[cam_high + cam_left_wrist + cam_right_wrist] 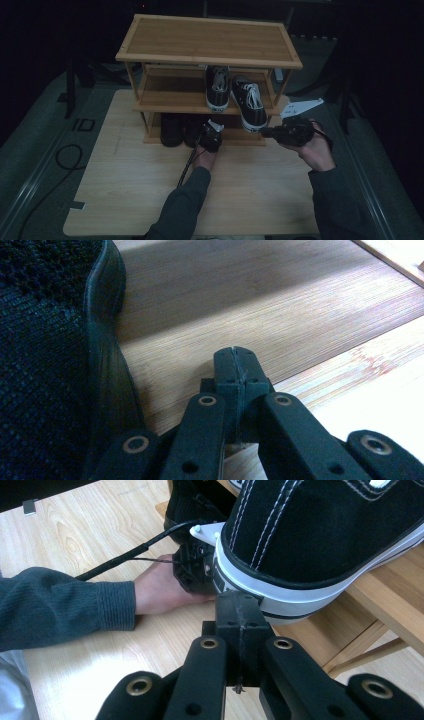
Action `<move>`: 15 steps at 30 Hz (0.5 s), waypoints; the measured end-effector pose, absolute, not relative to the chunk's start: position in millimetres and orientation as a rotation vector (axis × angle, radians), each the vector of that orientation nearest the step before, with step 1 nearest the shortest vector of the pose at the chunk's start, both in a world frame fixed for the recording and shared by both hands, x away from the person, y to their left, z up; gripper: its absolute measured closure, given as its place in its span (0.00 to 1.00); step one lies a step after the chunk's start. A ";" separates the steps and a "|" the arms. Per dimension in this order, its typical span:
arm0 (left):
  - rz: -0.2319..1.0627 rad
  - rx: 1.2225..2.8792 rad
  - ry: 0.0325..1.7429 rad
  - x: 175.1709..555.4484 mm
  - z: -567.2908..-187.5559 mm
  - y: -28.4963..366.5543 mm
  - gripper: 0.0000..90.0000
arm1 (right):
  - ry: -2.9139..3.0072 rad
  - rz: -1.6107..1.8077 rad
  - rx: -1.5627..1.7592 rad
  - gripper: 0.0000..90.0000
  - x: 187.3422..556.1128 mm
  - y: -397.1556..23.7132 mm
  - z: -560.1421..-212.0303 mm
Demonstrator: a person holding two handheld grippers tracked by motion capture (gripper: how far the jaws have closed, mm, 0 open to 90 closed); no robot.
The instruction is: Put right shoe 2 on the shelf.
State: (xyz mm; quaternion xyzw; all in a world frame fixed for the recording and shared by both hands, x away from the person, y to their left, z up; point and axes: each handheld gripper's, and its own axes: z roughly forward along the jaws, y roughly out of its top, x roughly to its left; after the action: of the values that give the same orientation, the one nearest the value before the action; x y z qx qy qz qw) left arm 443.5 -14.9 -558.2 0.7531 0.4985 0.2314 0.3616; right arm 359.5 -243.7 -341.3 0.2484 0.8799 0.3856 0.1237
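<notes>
Sneaker (320,535) heel overhanging mid shelf (395,605), just above closed, empty right gripper (240,602); left gripper (236,357) closed too, beside dark shoe (45,365).

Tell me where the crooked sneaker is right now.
In the high view, the crooked sneaker sits on the rack's middle shelf, right of its partner, heel overhanging toward the right hand-held gripper.

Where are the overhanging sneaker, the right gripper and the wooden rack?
overhanging sneaker (320,535), right gripper view, on its black canvas side.
right gripper (241,611), right gripper view, at the closed jaw tips by the sneaker's white sole.
wooden rack (200,40), high view, on its top shelf.
</notes>
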 end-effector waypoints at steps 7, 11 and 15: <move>0.594 1.939 1.286 443.5 -558.1 -14.8 1.00 | 2.568 1.145 0.726 1.00 363.8 -237.6 -343.9; 0.594 1.939 1.286 443.5 -558.1 -14.8 1.00 | 2.568 1.168 0.722 1.00 366.0 -232.3 -344.2; 0.592 1.939 1.286 443.6 -558.1 -14.5 1.00 | 2.566 1.158 0.735 1.00 370.7 -228.2 -345.3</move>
State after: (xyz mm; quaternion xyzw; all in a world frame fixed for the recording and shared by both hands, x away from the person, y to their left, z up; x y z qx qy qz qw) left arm 443.6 -14.5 -558.1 0.7528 0.4993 0.2298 0.3622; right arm 370.7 -228.2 -345.3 0.2509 0.8760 0.3953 0.1158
